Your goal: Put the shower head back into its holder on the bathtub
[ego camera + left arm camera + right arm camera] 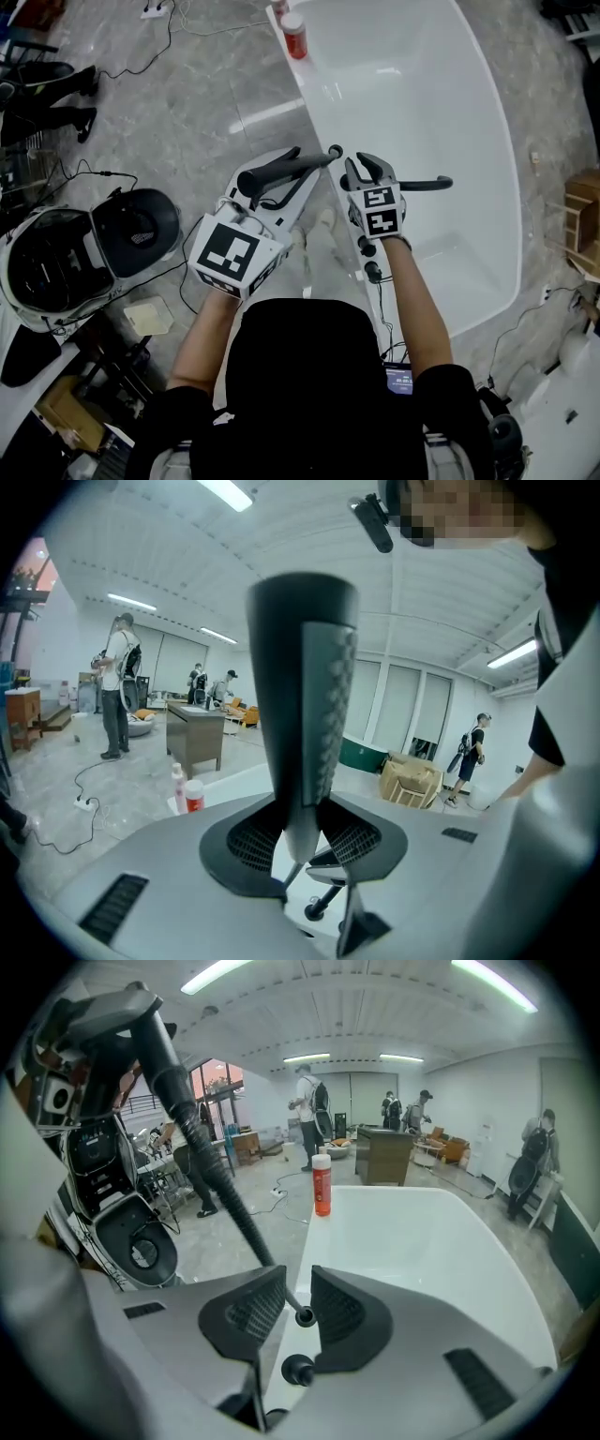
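1. Over the near rim of the bathtub [412,103], the shower head [286,169] hangs in the air. It is not yet seated in any holder.
2. The left gripper [277,187] carries it. In the left gripper view the jaws stand wide, with both pads clamped on the thick dark handle that rises between them.
3. Its long axis runs nearly level in the head view, from lower left to upper right. The thick part sits in the left gripper and the thin end [234,1208] points toward the rim and the right gripper [367,172].
4. The right gripper's jaws stand narrowly apart. The round tip of the thin end lies in the gap, and I see no firm pinch on it, so this gripper looks like a guide and not a carrier.
5. Two dark round fittings [372,273] stand on the rim just below the right gripper, on the person's side of it. One shows close under the jaws in the right gripper view. I judge the holder to be among them, but I cannot tell which one.
6. The coming move turns on bringing the thin end down and back toward the person. The right hand is nearer those fittings, while the left bears the weight.
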A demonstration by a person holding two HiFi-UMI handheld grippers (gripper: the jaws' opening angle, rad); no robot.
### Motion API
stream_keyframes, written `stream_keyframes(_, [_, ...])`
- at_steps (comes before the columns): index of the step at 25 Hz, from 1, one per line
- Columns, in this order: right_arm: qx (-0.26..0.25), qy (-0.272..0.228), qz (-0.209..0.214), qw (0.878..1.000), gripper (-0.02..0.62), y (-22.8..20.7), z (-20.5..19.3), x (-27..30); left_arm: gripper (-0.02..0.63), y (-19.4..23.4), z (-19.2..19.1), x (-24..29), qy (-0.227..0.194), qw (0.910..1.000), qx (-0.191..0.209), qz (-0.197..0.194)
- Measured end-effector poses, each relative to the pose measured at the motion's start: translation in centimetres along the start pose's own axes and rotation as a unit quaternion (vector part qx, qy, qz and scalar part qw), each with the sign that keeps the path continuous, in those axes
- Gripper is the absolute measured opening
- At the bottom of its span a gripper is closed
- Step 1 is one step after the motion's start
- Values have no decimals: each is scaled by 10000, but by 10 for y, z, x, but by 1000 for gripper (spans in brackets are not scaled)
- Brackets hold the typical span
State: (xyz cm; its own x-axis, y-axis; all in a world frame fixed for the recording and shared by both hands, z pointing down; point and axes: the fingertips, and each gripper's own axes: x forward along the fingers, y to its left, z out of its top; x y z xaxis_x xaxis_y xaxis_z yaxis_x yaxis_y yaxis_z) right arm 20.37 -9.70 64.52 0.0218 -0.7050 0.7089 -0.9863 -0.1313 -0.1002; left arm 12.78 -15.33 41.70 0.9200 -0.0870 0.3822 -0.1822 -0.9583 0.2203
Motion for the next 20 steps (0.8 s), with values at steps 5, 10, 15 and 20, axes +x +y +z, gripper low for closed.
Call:
stream_keyframes(5, [121,60,16,9999,87,-9,-9,-3,143,1,-3,15,47,10000,21,41])
stream_keyframes(10, [340,127,-38,9993,87,-24,-20,-9,143,-1,-12,31,222,9997,22,47])
stream_keyframes(15, [440,119,-103,9989,63,-34,-27,-12,143,5,-27,46,346,9994,5,36])
stream_keyframes(20, [541,57,-102,9985,41,-42,-28,-13,143,8,-44,67,451,9990,-65,-29])
